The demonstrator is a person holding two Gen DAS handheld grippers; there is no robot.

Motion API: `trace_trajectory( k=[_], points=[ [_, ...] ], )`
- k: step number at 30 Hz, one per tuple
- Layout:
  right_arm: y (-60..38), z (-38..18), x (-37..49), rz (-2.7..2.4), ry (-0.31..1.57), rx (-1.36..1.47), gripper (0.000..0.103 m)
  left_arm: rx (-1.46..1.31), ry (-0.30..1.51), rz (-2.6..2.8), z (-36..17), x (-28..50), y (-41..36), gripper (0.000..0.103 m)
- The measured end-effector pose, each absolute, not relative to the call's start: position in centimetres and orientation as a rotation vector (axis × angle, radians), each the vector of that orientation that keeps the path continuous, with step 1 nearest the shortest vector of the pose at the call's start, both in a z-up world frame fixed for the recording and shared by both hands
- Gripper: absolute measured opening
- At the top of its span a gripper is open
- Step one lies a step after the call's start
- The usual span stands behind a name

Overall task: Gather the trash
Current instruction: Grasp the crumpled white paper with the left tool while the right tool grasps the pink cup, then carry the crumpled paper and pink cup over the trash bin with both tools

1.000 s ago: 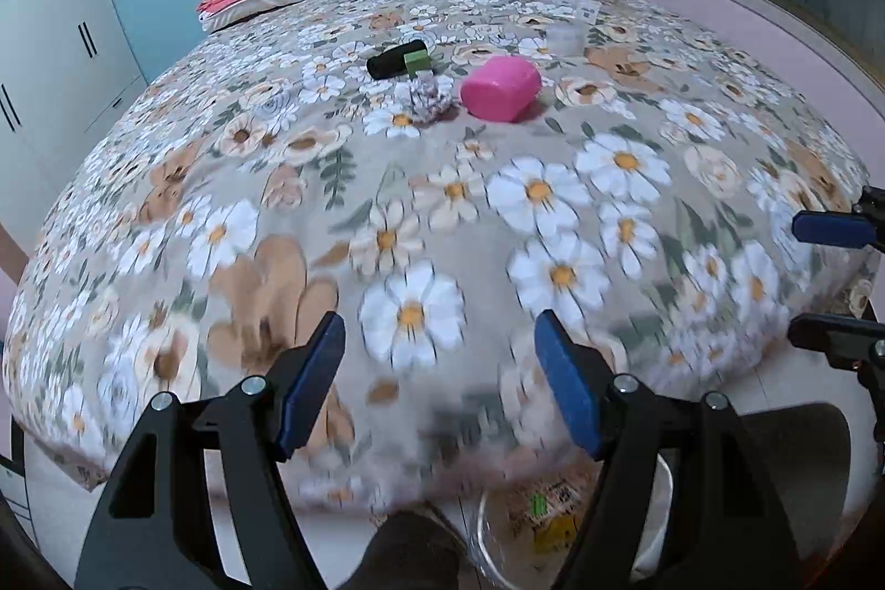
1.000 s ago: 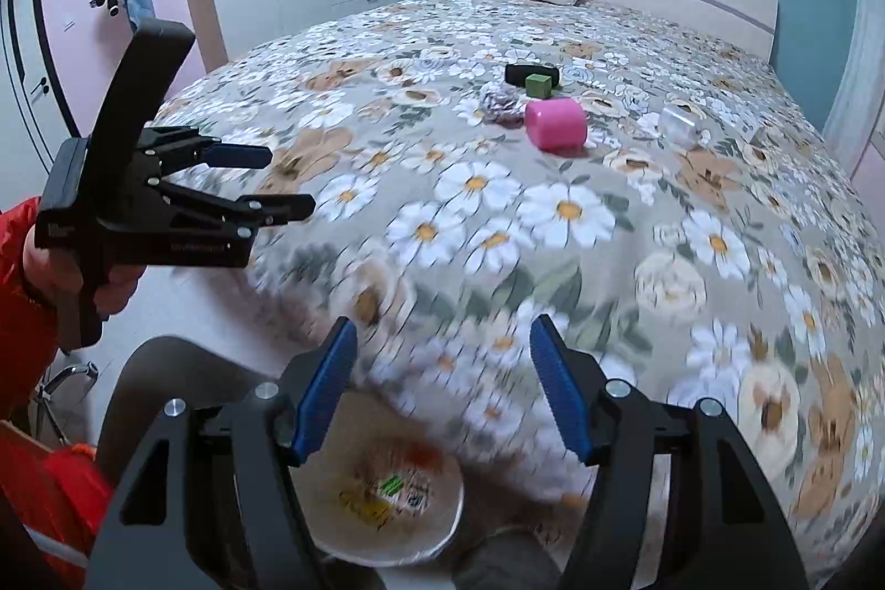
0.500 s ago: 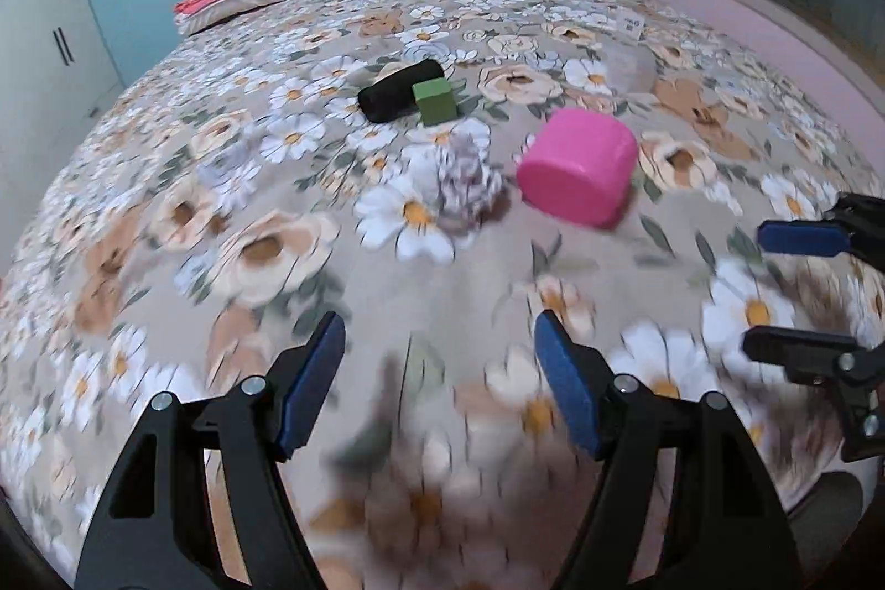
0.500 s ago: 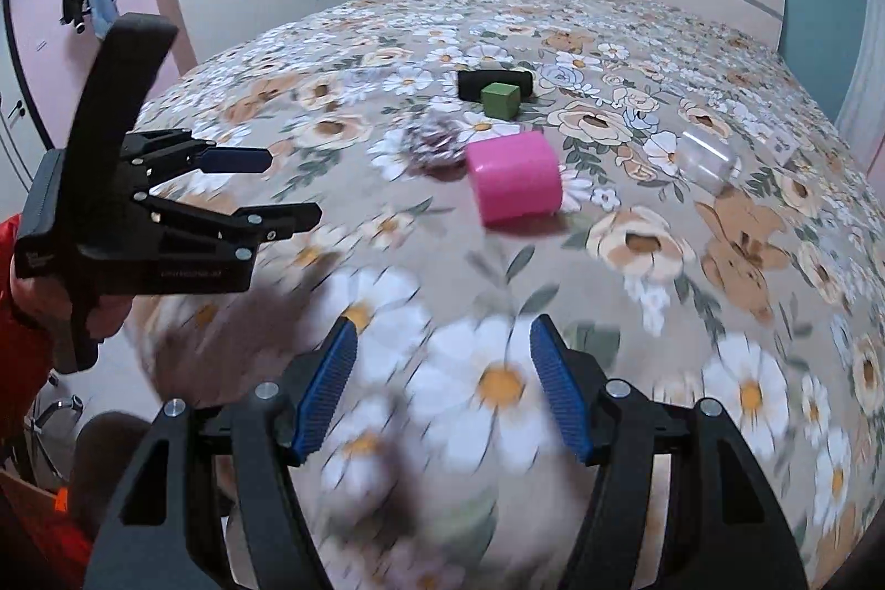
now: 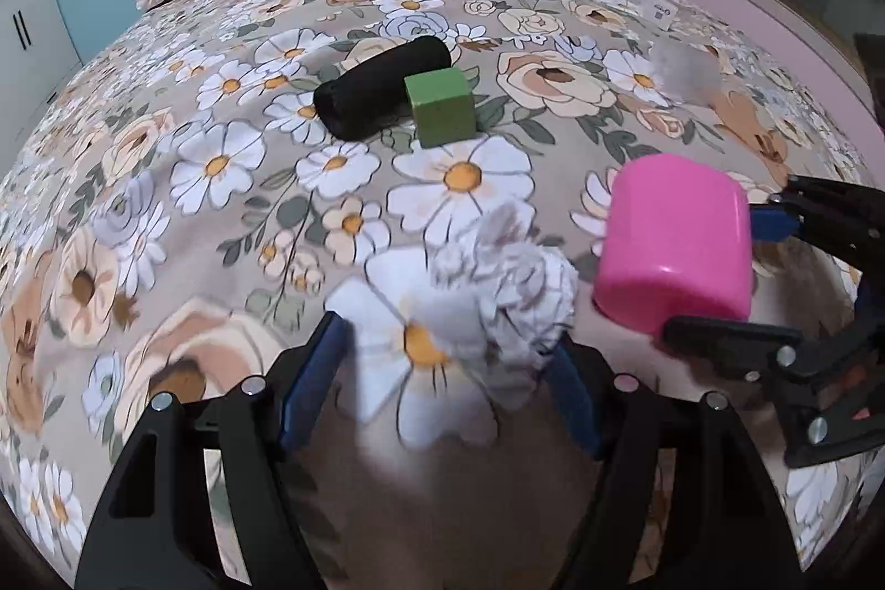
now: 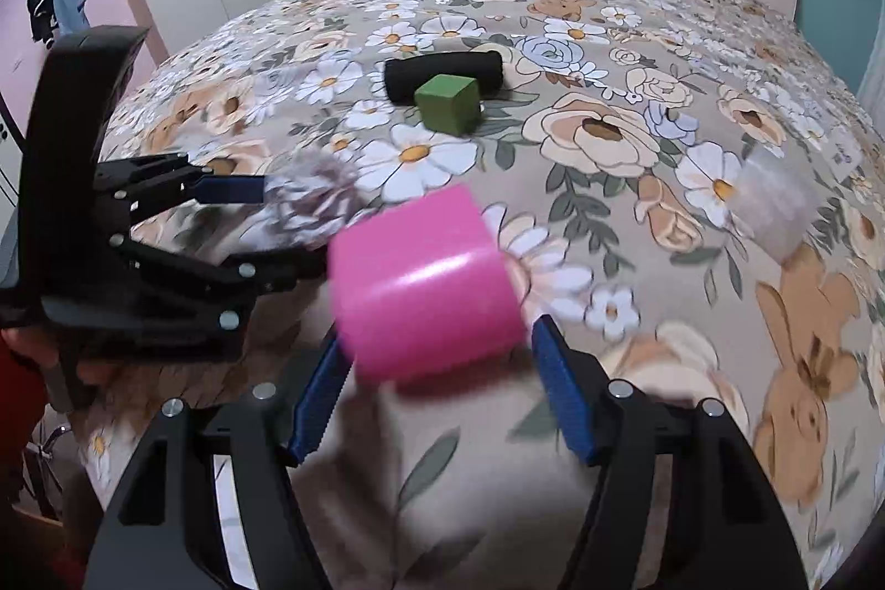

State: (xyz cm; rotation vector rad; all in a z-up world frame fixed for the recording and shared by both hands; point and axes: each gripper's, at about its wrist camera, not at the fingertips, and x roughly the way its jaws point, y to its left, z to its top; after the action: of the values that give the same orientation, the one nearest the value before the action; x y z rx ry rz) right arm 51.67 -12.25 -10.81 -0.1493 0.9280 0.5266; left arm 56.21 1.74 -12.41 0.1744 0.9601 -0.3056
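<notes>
Both grippers sit wide open and empty on the floral bedspread (image 5: pixel 221 158). Left gripper (image 5: pixel 442 385) straddles the crumpled paper wad (image 5: pixel 514 280); right gripper (image 6: pixel 437 391) frames the pink cup (image 6: pixel 426 286). Green cube (image 5: pixel 441 106) and black roll (image 5: pixel 381 87) at 12 o'clock.

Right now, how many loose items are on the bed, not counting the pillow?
5: paper wad between left gripper fingers; pink cup at right gripper; black roll and green block touching; clear cup far right.
</notes>
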Motion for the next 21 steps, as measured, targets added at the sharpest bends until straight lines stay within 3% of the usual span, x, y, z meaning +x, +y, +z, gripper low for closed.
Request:
trace_trajectory(
  k=[2,5,11,13,14,15,16,21],
  points=[
    [-12.1,-11.0,52.7,0.554,0.925,-0.144,0.078,0.165,0.962,-0.313,-12.5,56.8,1.7,0.071],
    [-11.6,-11.1,53.8,0.565,0.926,-0.167,0.079,0.153,0.957,-0.319,-12.5,57.7,1.4,0.071],
    [-11.1,-11.7,55.6,0.554,0.941,-0.161,0.079,0.126,0.945,-0.309,-12.8,59.2,1.6,0.071],
    [-11.1,-11.8,55.8,0.549,0.934,-0.156,0.074,0.129,0.939,-0.302,-12.9,59.5,1.4,0.07],
    [-11.0,-11.9,55.8,0.542,0.933,-0.162,0.061,0.14,0.931,-0.298,-12.9,59.4,1.2,0.063],
    [-10.9,-11.9,55.9,0.541,0.931,-0.162,0.058,0.149,0.928,-0.298,-12.9,59.4,1.0,0.056],
    [-10.9,-11.9,55.9,0.54,0.929,-0.16,0.058,0.16,0.925,-0.296,-12.9,59.3,0.7,0.042],
    [-11.7,-11.2,55.3,0.516,0.918,-0.118,0.057,0.153,0.929,-0.272,-12.4,58.8,0.2,0.038]
  ],
)
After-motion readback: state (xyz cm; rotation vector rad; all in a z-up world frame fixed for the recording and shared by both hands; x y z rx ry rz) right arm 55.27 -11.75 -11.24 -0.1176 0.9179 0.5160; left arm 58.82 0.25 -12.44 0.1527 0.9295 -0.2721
